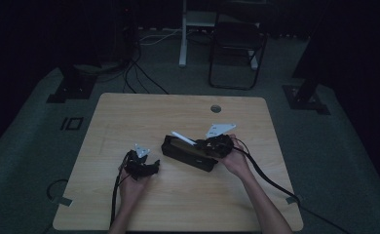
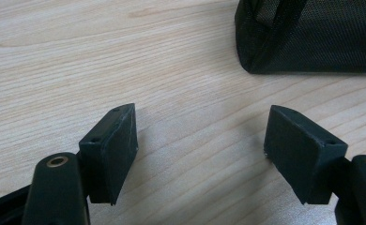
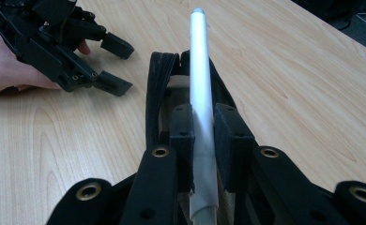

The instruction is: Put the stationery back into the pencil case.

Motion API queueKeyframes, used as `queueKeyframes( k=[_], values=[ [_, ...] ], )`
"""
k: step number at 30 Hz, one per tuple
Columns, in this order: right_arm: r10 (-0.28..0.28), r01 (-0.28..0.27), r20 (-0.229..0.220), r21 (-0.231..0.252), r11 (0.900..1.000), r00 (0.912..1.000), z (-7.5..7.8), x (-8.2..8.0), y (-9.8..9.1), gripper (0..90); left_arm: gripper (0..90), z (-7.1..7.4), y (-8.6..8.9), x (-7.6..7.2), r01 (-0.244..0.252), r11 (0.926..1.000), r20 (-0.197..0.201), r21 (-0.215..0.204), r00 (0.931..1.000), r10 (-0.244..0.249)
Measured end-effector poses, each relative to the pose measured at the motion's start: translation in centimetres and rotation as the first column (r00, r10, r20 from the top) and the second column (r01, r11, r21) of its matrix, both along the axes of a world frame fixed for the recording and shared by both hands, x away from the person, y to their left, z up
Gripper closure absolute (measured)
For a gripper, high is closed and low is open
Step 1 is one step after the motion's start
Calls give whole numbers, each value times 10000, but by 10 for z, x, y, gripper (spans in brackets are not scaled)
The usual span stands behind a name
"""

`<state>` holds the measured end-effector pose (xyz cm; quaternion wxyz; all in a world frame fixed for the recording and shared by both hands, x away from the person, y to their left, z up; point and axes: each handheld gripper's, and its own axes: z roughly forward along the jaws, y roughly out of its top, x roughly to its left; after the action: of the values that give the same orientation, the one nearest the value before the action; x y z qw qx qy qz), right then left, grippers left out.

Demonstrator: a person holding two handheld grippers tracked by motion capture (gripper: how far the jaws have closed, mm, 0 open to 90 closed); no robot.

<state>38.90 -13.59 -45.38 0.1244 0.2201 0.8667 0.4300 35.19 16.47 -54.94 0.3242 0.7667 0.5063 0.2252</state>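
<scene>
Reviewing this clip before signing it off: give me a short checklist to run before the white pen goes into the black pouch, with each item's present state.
1. Right gripper shut on the slim white pen: ok.
2. Pen lined up over the black fabric pouch: ok.
3. Pouch mouth open: ok, though its inside is too dark to check.
4. Left gripper steadying the pouch: not ok, jaws open, apart from the pouch.
5. Pouch lying flat on the light wooden table: ok.

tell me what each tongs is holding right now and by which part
The right tongs clamp a slim white pen-like stick near its lower end, over the open black fabric pouch. The left tongs are open, holding nothing.
</scene>
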Motion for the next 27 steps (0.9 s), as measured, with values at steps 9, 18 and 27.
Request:
queueKeyframes(
  k=[9, 18, 27],
  values=[
    [134, -137, -128, -183, 9997, 9998, -5, 1, 3, 786, 265, 0, 0, 0, -10, 10000, -4, -10, 10000, 10],
    [223, -232, -210, -434, 9988, 9995, -10, 1, 7, 786, 265, 0, 0, 0, -1, 10000, -3, 8, 10000, 1],
    [232, -250, -239, -768, 9967, 9994, -15, 2, 9, 785, 265, 0, 0, 0, 0, 10000, -2, 7, 10000, 0]
  ],
)
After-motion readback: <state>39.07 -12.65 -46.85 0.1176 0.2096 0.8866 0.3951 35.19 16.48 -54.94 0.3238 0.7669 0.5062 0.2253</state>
